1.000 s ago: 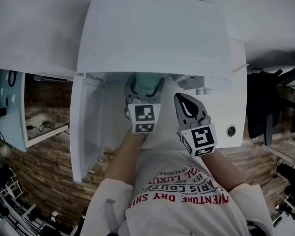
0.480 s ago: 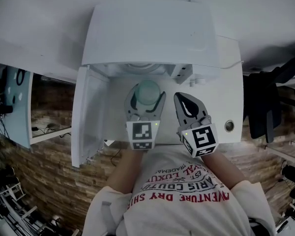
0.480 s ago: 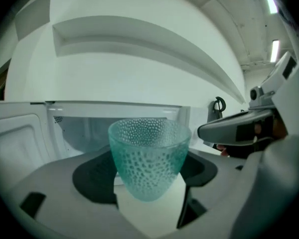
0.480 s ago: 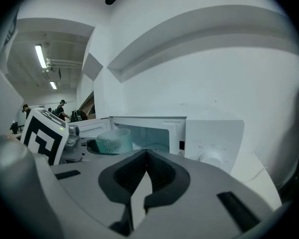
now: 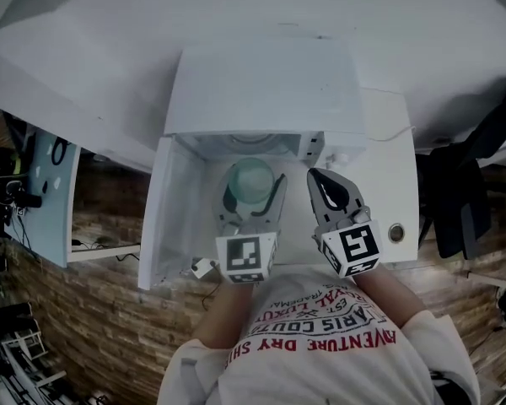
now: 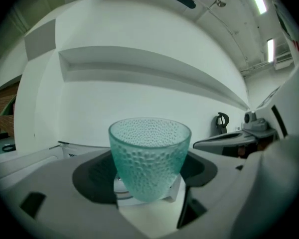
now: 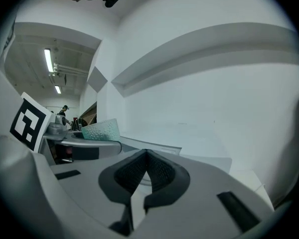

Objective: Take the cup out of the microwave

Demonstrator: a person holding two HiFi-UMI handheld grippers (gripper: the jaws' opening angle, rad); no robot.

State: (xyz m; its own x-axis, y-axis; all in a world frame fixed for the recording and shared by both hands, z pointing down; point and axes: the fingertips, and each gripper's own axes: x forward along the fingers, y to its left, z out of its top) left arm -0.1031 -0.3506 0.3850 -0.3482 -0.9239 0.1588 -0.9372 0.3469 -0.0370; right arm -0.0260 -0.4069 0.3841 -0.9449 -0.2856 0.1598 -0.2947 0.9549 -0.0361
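Drawn back since a second ago, our left gripper point(image 5: 252, 186) holds the cup point(image 5: 253, 177) outside the microwave point(image 5: 261, 83), jaws clamped on its dimpled teal sides, cup upright before the open cavity, our right gripper point(image 5: 320, 180) just beside it, jaws pressed together, empty.

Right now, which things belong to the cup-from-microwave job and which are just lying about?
Job: cup, clamped in left gripper; microwave, its door open.
Lying about: right gripper, shut and empty; black chair; round fitting beside the microwave.
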